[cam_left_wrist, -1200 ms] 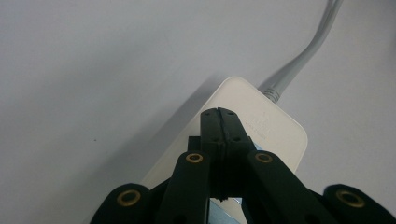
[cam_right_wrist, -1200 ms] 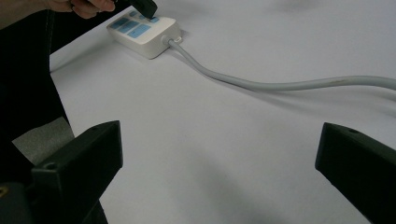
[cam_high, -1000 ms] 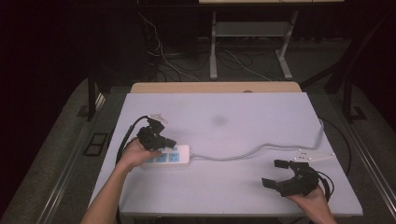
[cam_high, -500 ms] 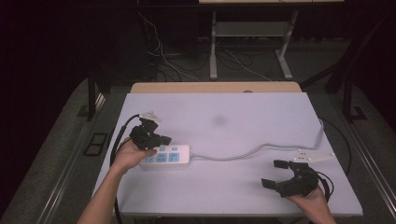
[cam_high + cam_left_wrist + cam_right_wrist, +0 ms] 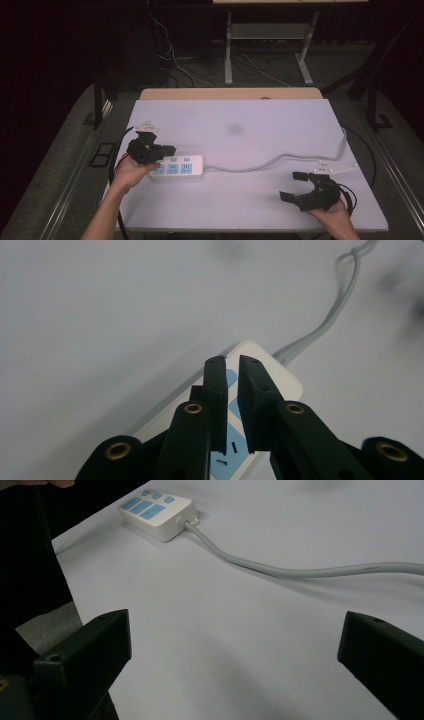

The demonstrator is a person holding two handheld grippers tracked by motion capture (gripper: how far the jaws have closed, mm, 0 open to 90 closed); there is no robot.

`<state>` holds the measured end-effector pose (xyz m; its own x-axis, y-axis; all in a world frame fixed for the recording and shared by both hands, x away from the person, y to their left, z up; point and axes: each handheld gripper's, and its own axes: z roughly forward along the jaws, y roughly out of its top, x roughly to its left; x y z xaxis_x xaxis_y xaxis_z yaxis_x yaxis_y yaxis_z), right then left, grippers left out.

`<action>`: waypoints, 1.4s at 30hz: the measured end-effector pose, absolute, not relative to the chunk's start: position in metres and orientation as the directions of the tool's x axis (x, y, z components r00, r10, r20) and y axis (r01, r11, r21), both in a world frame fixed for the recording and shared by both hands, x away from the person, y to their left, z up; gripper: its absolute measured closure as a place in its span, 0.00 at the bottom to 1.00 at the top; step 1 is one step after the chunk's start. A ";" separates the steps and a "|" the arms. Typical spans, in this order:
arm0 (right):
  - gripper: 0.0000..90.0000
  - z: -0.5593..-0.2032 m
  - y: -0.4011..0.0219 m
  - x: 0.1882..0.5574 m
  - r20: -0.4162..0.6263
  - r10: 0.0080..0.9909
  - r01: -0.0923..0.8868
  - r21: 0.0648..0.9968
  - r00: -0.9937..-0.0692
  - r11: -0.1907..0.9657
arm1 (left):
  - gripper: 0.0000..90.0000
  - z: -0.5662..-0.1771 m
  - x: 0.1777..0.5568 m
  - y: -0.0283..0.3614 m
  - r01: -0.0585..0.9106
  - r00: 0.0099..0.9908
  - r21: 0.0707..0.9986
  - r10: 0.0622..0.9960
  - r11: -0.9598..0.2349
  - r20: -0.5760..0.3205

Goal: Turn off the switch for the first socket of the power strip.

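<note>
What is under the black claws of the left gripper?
Under the left gripper lies the white plastic power strip with blue sockets, flat on the white table. The black jaws cover parts of its sockets.

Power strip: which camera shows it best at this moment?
The high view: the whole power strip lies on the table, cord trailing right. The left gripper view shows it close, but the left tool covers its middle. The right gripper view shows it small, near the top edge, cord end first.
</note>
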<state>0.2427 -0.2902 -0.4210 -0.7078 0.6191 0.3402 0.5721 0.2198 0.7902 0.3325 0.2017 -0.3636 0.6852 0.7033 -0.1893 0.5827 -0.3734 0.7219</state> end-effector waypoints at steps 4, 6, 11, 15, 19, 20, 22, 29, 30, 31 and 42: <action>0.01 -0.421 -0.290 0.243 0.340 0.619 0.572 0.790 -0.708 0.220 | 0.78 -0.361 0.324 0.203 0.570 0.678 0.749 0.708 -0.339 -0.196; 0.01 -0.421 -0.289 0.243 0.340 0.619 0.571 0.791 -0.708 0.220 | 0.68 -0.360 0.321 0.203 0.569 0.675 0.751 0.712 -0.335 -0.194; 0.01 -0.422 -0.289 0.243 0.340 0.619 0.572 0.790 -0.708 0.220 | 0.43 -0.361 0.311 0.205 0.560 0.660 0.779 0.720 -0.281 -0.214; 0.01 -0.422 -0.289 0.243 0.340 0.619 0.572 0.790 -0.708 0.220 | 0.20 -0.364 0.303 0.206 0.541 0.671 0.805 0.702 -0.243 -0.238; 0.01 -0.422 -0.289 0.242 0.340 0.618 0.572 0.790 -0.709 0.221 | 0.07 -0.366 0.295 0.204 0.530 0.668 0.817 0.705 -0.227 -0.238; 0.01 -0.422 -0.289 0.242 0.340 0.618 0.572 0.790 -0.708 0.221 | 0.04 -0.367 0.293 0.203 0.528 0.670 0.818 0.704 -0.228 -0.236; 0.01 -0.422 -0.289 0.242 0.341 0.619 0.572 0.790 -0.708 0.220 | 0.00 -0.369 0.290 0.201 0.523 0.671 0.822 0.704 -0.227 -0.232; 0.01 -0.421 -0.289 0.242 0.339 0.617 0.570 0.791 -0.710 0.222 | 0.00 -0.377 0.277 0.197 0.496 0.684 0.840 0.695 -0.223 -0.220; 0.01 -0.421 -0.289 0.242 0.339 0.617 0.570 0.791 -0.711 0.222 | 0.00 -0.378 0.276 0.196 0.494 0.685 0.841 0.695 -0.223 -0.218; 0.01 -0.421 -0.289 0.242 0.339 0.617 0.570 0.791 -0.711 0.223 | 0.00 -0.380 0.275 0.195 0.494 0.687 0.840 0.693 -0.224 -0.219; 0.01 -0.421 -0.289 0.242 0.338 0.617 0.570 0.790 -0.711 0.224 | 0.00 -0.398 0.264 0.184 0.493 0.699 0.835 0.682 -0.245 -0.213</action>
<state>0.2416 -0.2890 -0.4213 -0.7111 0.6167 0.3378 0.5700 0.2243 0.7904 0.2639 0.1841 -0.3983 0.6994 0.6823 -0.2131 0.4931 -0.2447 0.8349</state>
